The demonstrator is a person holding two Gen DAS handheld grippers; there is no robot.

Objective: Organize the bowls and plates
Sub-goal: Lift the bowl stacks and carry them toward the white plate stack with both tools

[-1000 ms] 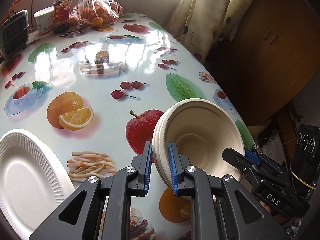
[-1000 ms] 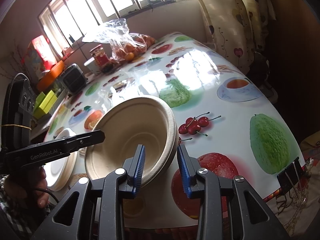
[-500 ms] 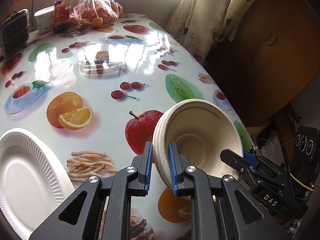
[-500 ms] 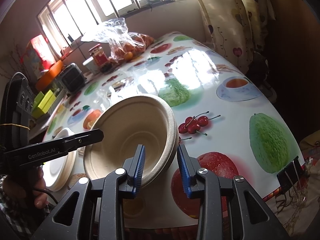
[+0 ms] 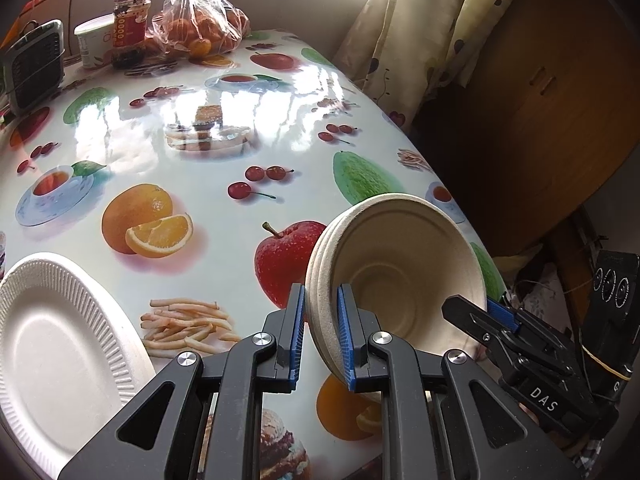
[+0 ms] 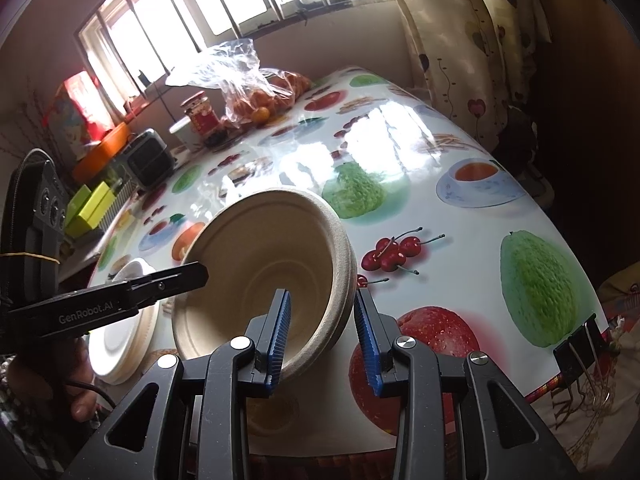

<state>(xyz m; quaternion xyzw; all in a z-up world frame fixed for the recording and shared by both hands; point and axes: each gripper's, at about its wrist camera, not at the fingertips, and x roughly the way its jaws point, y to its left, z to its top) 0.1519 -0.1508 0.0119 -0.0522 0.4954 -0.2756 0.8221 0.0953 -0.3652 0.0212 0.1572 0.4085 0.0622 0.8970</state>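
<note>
A stack of beige paper bowls (image 5: 404, 268) is held tilted above the near edge of the fruit-print table (image 5: 200, 120). My left gripper (image 5: 320, 332) is shut on the stack's near rim. In the right wrist view the bowls (image 6: 264, 268) sit between my right gripper's (image 6: 322, 340) open jaws, which straddle the rim with a gap on the right side. The right gripper also shows in the left wrist view (image 5: 516, 336). A white ribbed paper plate (image 5: 56, 344) lies on the table to the left; it shows as a stack of plates (image 6: 120, 332) in the right wrist view.
At the table's far end stand a bag of oranges (image 5: 196, 28), a red jar (image 5: 130, 28), a white tub (image 5: 92, 44) and a small black appliance (image 5: 34, 64). A curtain (image 5: 420, 28) and wooden cabinet (image 5: 540, 92) are to the right. A binder clip (image 6: 580, 348) grips the tablecloth edge.
The bowl stack has tilted slightly further. The right gripper's jaws stand a little wider around the rim than a second ago. The left gripper's hold is unchanged.
</note>
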